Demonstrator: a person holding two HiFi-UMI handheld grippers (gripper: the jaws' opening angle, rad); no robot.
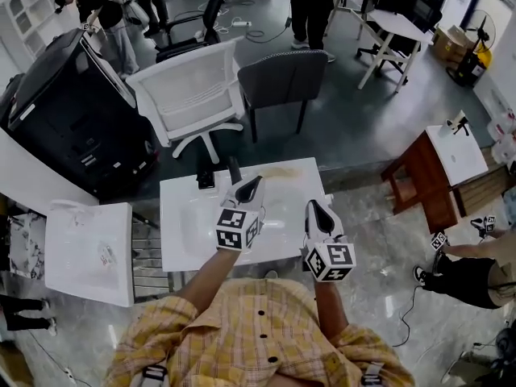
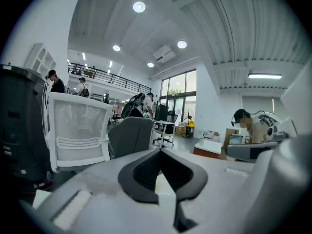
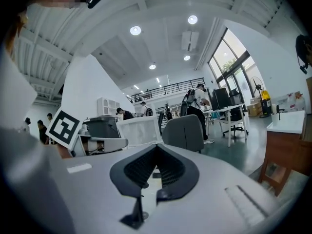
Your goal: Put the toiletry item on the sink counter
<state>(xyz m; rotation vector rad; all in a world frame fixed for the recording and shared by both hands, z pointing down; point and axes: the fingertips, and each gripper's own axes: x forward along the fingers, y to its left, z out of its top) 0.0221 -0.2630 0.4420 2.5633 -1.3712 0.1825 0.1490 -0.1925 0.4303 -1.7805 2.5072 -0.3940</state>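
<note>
White sink desk [image 1: 181, 240] lies under the left tool [image 1: 255, 182] and right tool [image 1: 314, 208], both shut tight on nothing; a small dark thing [image 1: 205, 178] by the far tap [image 1: 234, 170] may be the toiletry item, so pull back gently without bumping it.

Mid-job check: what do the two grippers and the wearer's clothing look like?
Both the left gripper and right gripper have light grey bodies, black-lined tapered jaws, and a white cube with black square markers. The person wears a yellow-orange plaid shirt with dark buttons.
</note>
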